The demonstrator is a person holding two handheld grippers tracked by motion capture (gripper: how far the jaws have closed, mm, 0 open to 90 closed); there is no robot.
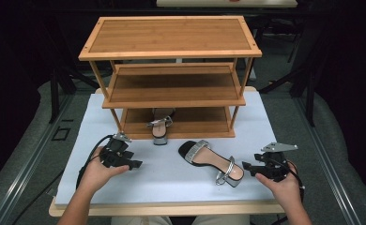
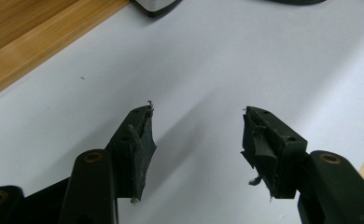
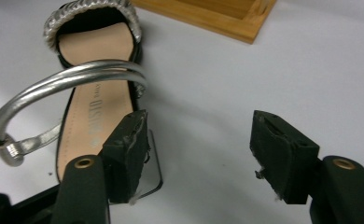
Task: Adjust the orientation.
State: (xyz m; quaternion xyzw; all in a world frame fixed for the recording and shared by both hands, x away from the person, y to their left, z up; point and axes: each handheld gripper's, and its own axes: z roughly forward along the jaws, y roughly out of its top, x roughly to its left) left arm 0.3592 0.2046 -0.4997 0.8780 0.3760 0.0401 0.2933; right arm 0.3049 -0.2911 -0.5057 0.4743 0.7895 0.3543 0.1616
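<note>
Now the right gripper (image 1: 247,167), jaws standing apart and empty, is waiting just beside the heel of the sandal (image 1: 211,161), whose length is running diagonally away toward the rack (image 1: 171,70).

My left tool (image 2: 197,140) and my right tool (image 3: 199,154) are dull black plastic, with soft pads (image 3: 129,154) that look rough and torn. The black sandal with shiny silver straps (image 1: 210,161) has a smooth tan inside. The three-level wooden shelf (image 1: 171,70) is smooth, light brown wood with lines in it. The desk (image 1: 171,178) top is flat, dull white.
</note>
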